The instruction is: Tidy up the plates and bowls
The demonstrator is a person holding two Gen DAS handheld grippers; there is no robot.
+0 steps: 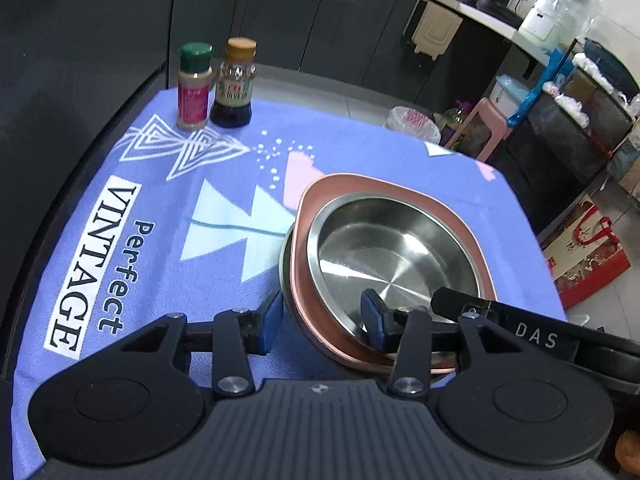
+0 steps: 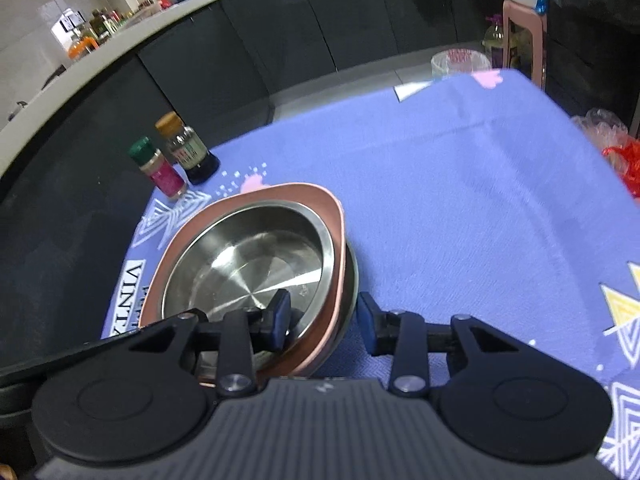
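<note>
A steel bowl (image 1: 396, 256) sits inside a pink squarish plate (image 1: 452, 220), which rests on another steel dish (image 1: 285, 276) on the purple cloth. My left gripper (image 1: 320, 320) is open, its jaws astride the stack's near left rim, one finger outside, one inside the bowl. My right gripper (image 2: 324, 320) is open too, astride the stack's near right rim; the steel bowl (image 2: 248, 264), the pink plate (image 2: 340, 216) and the lower steel dish (image 2: 353, 276) show there. The right gripper's body (image 1: 536, 336) shows in the left wrist view.
Two seasoning bottles, green-capped (image 1: 195, 88) and orange-capped (image 1: 235, 84), stand at the cloth's far left corner; they also show in the right wrist view (image 2: 160, 168). The purple tablecloth (image 1: 160, 216) covers the table. Dark cabinets, a pink stool (image 1: 484, 128) and bags lie beyond the edges.
</note>
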